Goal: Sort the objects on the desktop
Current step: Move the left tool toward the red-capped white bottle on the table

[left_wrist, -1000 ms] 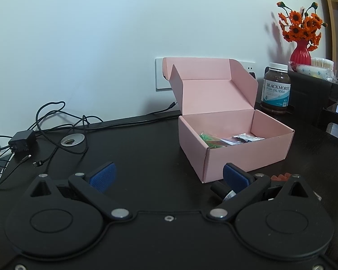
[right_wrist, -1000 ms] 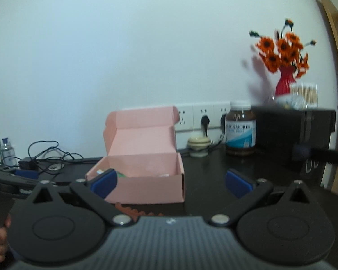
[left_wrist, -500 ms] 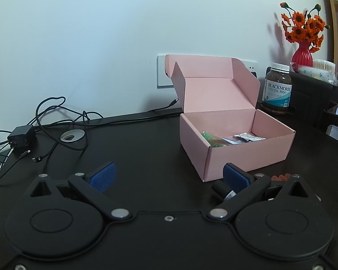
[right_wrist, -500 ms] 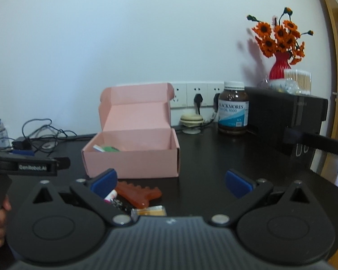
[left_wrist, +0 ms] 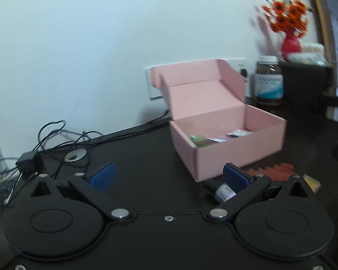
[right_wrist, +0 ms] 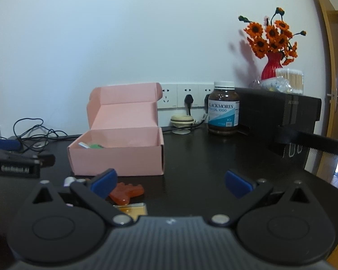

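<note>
Both jaws wide, empty: left gripper (left_wrist: 169,175), right gripper (right_wrist: 171,181). Approach orange comb (right_wrist: 127,192) low at table's front edge, before pink box (right_wrist: 117,157); grip across middle.

This looked like a room in a home, set up as a desk corner. A dark worktop (right_wrist: 202,157) stood against a plain white wall with a row of sockets (right_wrist: 187,95). Beyond the fingers, to the right, stood a supplement bottle (right_wrist: 223,108), a red vase of orange flowers (right_wrist: 271,65) and a wooden door frame (right_wrist: 326,45); tangled charger cables (left_wrist: 56,139) lay far left.
</note>
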A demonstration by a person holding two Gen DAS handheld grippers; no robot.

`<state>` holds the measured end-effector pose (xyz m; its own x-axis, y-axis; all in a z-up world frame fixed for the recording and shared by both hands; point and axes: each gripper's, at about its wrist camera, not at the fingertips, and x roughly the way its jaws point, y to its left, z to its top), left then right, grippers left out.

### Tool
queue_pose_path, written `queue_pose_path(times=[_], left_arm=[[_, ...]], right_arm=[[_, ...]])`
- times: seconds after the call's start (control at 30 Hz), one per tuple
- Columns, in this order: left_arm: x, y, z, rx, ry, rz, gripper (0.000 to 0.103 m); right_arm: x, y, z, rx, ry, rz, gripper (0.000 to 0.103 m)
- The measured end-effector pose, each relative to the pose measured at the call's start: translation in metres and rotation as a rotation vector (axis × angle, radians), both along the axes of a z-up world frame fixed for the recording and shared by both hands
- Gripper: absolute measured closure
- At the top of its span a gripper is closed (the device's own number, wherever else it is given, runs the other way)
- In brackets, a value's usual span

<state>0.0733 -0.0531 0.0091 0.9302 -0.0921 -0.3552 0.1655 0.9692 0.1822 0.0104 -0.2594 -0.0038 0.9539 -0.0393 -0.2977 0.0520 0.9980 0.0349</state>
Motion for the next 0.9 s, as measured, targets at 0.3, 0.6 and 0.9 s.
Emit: queue_pose_path(times=[0.3, 0.6, 0.9], left_arm=[[-0.023, -0.008, 0.000, -0.059, 0.052, -0.120, 0.000], [-0.033, -0.013, -0.005, -0.063, 0.094, -0.216, 0.001], [-0.025, -0.010, -0.009, -0.096, 0.165, -0.236, 0.021]], right_arm=[[-0.003, -0.012, 0.000, 0.054, 0.005, 0.006, 0.001], [-0.010, -0.022, 0.006, 0.089, -0.029, -0.005, 0.001], [-0.010, -0.025, 0.005, 0.094, -0.031, -0.002, 0.001]])
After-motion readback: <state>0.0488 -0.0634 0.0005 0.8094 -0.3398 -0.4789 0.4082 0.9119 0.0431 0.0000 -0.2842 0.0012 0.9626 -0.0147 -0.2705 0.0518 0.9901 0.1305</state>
